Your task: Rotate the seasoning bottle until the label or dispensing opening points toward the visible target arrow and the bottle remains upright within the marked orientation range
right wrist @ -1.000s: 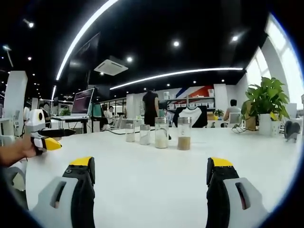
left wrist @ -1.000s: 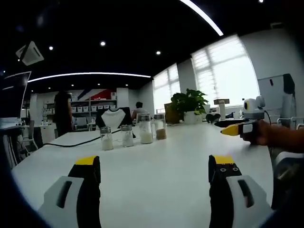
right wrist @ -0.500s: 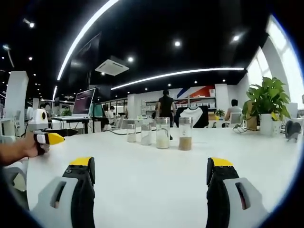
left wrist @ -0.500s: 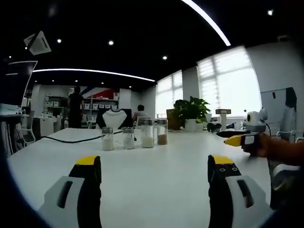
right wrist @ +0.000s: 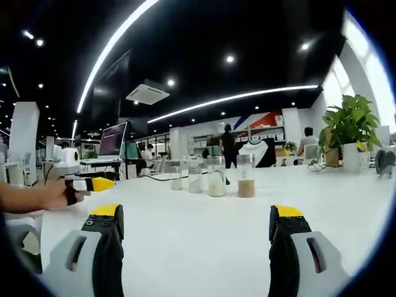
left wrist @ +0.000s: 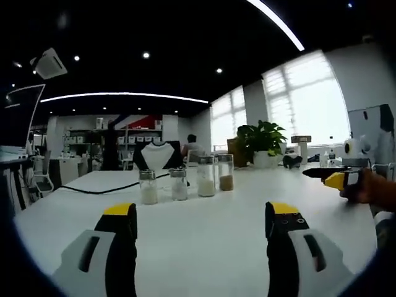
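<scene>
Four seasoning bottles [right wrist: 213, 178] are seen in a tight row at 12 o'clock, far across the white table [right wrist: 198, 235]. Left gripper [left wrist: 198, 230] and right gripper [right wrist: 197, 230] are both spread wide, empty. A neighbouring bottle risks being knocked during the grasp; no target arrow is discernible.

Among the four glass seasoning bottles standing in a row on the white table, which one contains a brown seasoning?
The tall glass bottle at the right end of the row holds brown powder. The other three bottles hold white contents.

Bright windows [left wrist: 306, 99] glare (edges warped)
</scene>
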Demonstrator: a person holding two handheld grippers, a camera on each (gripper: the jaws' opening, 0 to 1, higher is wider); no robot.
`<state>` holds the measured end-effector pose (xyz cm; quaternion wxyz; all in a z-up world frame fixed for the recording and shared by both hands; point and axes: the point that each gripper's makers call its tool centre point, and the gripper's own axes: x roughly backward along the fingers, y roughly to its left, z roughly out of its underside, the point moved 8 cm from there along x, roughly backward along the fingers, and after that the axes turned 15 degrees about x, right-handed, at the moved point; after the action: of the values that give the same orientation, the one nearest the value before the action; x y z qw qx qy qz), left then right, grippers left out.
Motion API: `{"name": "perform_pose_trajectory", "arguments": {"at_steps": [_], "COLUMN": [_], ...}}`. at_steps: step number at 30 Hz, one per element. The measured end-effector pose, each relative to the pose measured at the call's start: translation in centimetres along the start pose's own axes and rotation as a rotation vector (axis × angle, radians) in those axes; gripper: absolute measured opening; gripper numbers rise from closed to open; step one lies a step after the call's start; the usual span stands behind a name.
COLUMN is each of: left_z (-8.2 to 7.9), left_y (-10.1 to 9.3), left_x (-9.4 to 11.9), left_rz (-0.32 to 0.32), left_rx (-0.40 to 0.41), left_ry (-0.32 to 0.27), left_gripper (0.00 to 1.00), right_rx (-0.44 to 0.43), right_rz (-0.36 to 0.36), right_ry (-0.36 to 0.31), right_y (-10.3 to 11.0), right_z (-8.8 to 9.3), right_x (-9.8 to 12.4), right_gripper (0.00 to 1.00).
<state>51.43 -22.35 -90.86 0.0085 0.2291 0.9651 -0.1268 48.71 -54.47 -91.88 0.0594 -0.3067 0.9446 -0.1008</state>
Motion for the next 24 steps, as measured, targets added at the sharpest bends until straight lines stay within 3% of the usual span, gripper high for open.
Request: {"name": "perform_pose_trajectory", "arguments": {"at_steps": [3, 16, 24], "left_z": [-0.4, -0.9, -1.3], "left_y": [0.4, 2.7, 4.5], "left_x": [-0.5, -3.5, -5.5], "left_rz": [0.006, -0.025, -0.044], "left_rx": [0.058, 0.023, 0.035], "left_ry": [0.013, 0.057, 0.041], "left_gripper": [0.9, 0.9, 0.85], "right_rx": [0.002, 0.017, 0.05], "right_rz": [-0.007, -0.02, -0.041], "right_ry": [-0.001, 0.0, 0.022], "right_y": [0.1, 0.4, 0.7], "right_z": [0.0, 0.0, 0.1], "right_x": [0.0, -0.1, -0.4], "right_gripper": [0.99, 0.99, 0.99]}}
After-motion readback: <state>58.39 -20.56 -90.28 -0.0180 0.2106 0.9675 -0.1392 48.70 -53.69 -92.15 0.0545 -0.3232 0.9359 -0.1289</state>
